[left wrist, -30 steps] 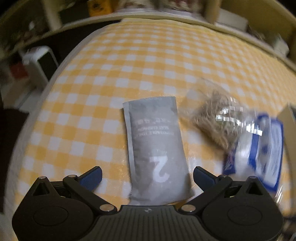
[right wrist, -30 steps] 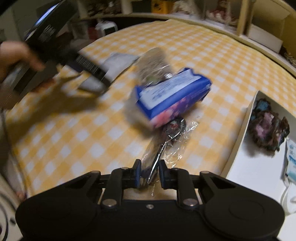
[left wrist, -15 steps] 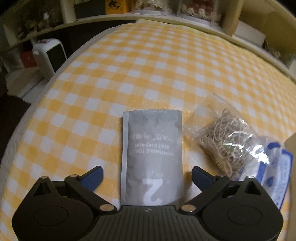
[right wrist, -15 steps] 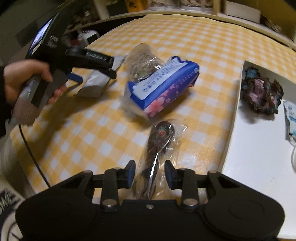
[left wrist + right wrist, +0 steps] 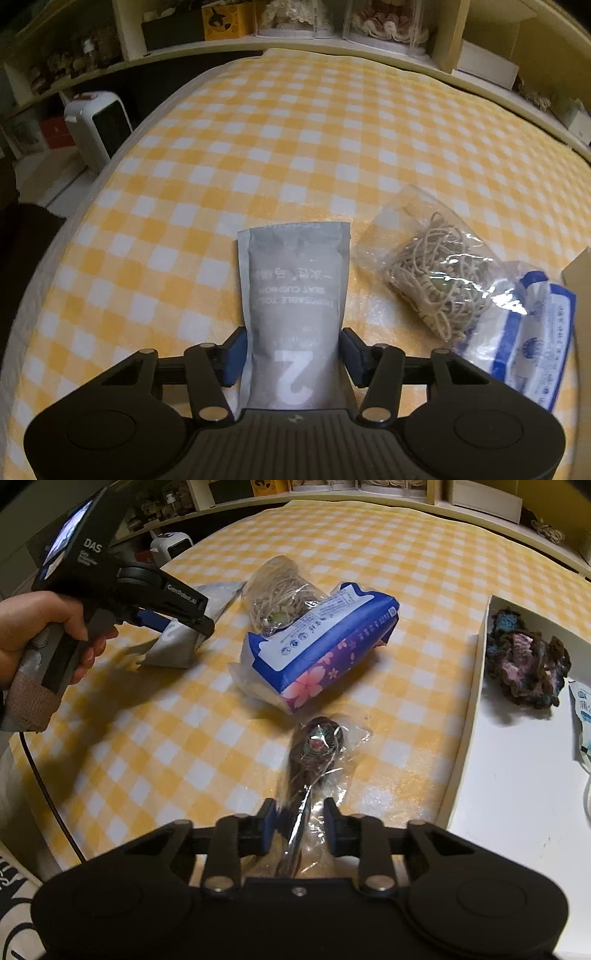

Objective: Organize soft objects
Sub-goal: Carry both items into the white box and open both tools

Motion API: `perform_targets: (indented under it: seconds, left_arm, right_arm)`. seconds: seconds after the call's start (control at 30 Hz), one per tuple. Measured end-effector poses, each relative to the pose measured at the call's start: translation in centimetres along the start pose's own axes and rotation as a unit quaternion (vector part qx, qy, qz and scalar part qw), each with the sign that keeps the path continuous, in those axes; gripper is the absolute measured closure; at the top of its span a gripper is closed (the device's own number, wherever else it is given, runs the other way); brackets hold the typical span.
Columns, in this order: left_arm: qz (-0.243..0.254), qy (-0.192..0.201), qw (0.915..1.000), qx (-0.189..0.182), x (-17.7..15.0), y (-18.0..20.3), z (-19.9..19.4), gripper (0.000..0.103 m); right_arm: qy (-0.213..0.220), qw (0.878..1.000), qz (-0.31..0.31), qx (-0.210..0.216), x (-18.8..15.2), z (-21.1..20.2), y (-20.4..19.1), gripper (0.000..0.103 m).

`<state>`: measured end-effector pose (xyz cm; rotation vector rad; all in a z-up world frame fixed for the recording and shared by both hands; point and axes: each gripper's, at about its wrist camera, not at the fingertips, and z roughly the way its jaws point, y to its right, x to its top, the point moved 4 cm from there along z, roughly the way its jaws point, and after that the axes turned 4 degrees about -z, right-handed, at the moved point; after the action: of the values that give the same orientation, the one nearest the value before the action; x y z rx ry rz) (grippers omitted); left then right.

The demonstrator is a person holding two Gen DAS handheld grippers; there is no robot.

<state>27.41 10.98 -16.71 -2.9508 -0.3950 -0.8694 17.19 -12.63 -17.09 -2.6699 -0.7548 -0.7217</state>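
Note:
My left gripper (image 5: 291,354) is shut on the near end of a grey pouch marked "2" (image 5: 293,284), which lies on the yellow checked cloth (image 5: 258,140). The pouch also shows in the right wrist view (image 5: 177,642), with the left gripper (image 5: 162,616) on it. My right gripper (image 5: 299,825) is open, its fingers on either side of a clear bag holding a dark item (image 5: 314,760). A clear bag of beige elastic bands (image 5: 432,273) and a blue tissue pack (image 5: 317,642) lie between the two.
A white tray (image 5: 476,686) at the right holds a dark crocheted piece (image 5: 524,664) and a light packet (image 5: 583,716). Shelves with boxes (image 5: 221,18) run behind the table. A white heater (image 5: 99,125) stands beyond the table's left edge.
My left gripper closed its jaws onto the grey pouch. My right gripper opened around the clear bag, which it was shut on one second ago.

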Motion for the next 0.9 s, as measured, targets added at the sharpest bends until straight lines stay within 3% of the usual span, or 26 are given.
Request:
perform_targets:
  seconds: [0.1,0.27,0.53,0.9]
  left_arm:
    - [-0.014,-0.004,0.9998,-0.015,-0.3,-0.2,-0.5,0.051]
    - [-0.033,-0.003,0.9991,-0.027,-1.4,-0.5,-1.3,0.051]
    - [-0.049,0.05,0.9958,-0.059,-1.0,0.3,-6.1,0.051]
    - [-0.031,0.108,0.9884,-0.102,-1.2,3.2,-10.9,0.051]
  right_arm:
    - [0.0,1.0,0.001,-0.004,0.0,-0.3,-0.2,0.088]
    - [0.027,0.999,0.023,-0.007,0.2,-1.6,0.0,0.09]
    - [0.095,0.994,0.039,-0.028,1.3,-4.7,1.0,0.093]
    - [0.187,0.98,0.045,-0.051,2.4,-9.0,2.2,0.093]
